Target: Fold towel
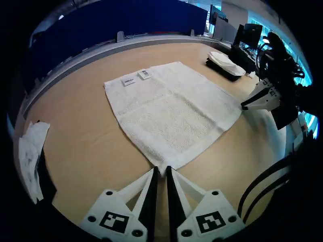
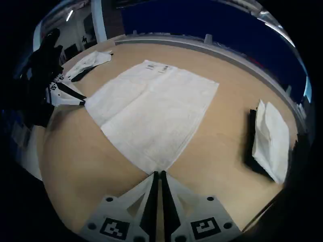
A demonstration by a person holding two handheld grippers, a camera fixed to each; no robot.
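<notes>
Soft, light towel (image 1: 173,109) lies flat mid table (image 1: 80,137), left gripper (image 1: 161,173) clamped on one corner, right gripper (image 2: 158,174) closed at the neighbouring corner, hold on cloth unclear; corners look right, it'll droop.

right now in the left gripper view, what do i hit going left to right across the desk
white cloths → towel → right gripper, at the towel's right corner
</notes>
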